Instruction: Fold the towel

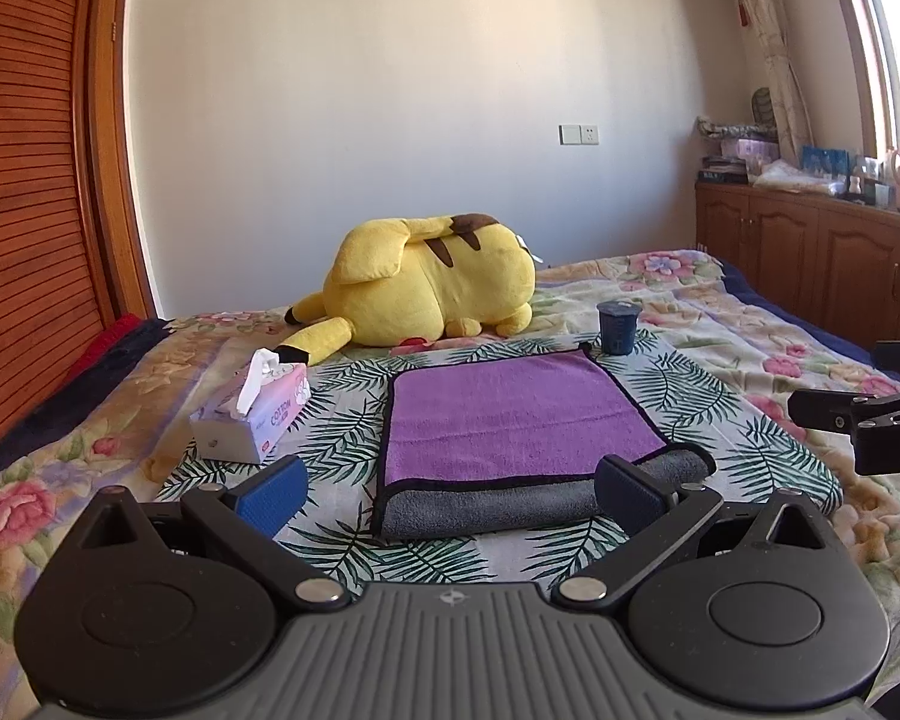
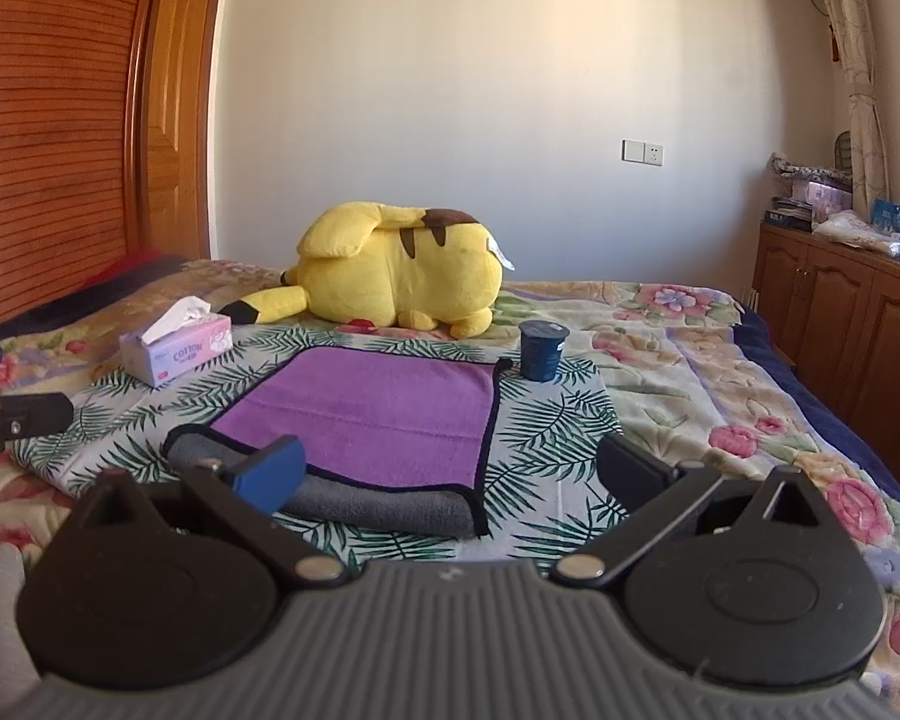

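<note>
Both jaws spread wide, holding nothing: your left gripper (image 1: 450, 489) and right gripper (image 2: 450, 477) hover just short of the towel (image 1: 510, 414), which lies flat on the bedspread (image 1: 720, 396), purple up, near edge rolled grey. Grab the 2 near corners w/ 1 gripper each, lift evenly, fold toward the far edge. Stay clear of the cup (image 1: 617, 327) & tissue box (image 1: 258, 420).

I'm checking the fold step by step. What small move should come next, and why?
Probably lower both tongs, left tongs and right tongs, onto the near rolled grey edge of the purple towel and close. Both are open and empty just short of it, and the towel lies flat.
</note>
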Demonstrator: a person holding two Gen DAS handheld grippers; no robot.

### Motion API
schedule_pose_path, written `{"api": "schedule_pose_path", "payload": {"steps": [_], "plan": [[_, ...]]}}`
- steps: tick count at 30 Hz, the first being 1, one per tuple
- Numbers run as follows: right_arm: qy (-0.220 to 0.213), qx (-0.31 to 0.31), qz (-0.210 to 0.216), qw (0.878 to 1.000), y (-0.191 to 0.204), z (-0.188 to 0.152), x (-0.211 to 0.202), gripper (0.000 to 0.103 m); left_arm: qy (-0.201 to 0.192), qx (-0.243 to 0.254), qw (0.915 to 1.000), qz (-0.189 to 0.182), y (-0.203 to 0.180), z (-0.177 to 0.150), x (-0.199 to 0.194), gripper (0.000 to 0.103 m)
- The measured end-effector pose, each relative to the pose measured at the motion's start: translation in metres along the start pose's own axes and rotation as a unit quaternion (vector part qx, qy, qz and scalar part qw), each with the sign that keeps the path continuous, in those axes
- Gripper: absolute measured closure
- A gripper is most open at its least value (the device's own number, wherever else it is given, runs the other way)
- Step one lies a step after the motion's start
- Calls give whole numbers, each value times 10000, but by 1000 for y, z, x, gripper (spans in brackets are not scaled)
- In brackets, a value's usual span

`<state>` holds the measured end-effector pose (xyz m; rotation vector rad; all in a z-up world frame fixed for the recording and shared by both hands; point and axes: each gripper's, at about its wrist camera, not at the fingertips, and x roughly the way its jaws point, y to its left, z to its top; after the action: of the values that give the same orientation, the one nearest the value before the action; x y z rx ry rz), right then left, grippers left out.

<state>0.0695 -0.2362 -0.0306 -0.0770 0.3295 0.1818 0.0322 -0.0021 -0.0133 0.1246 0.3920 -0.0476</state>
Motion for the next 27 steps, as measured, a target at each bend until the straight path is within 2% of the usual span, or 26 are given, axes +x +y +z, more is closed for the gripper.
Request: {"api": "schedule_pose_path", "payload": {"steps": [24,27], "plan": [[351,-227,290,9987,3,1,43,1,436,-7,9988,-233,7,6,42,16],[411,-249,330,9983,2,1,50,6,482,-2,9985,-266,8,6,49,16]]}}
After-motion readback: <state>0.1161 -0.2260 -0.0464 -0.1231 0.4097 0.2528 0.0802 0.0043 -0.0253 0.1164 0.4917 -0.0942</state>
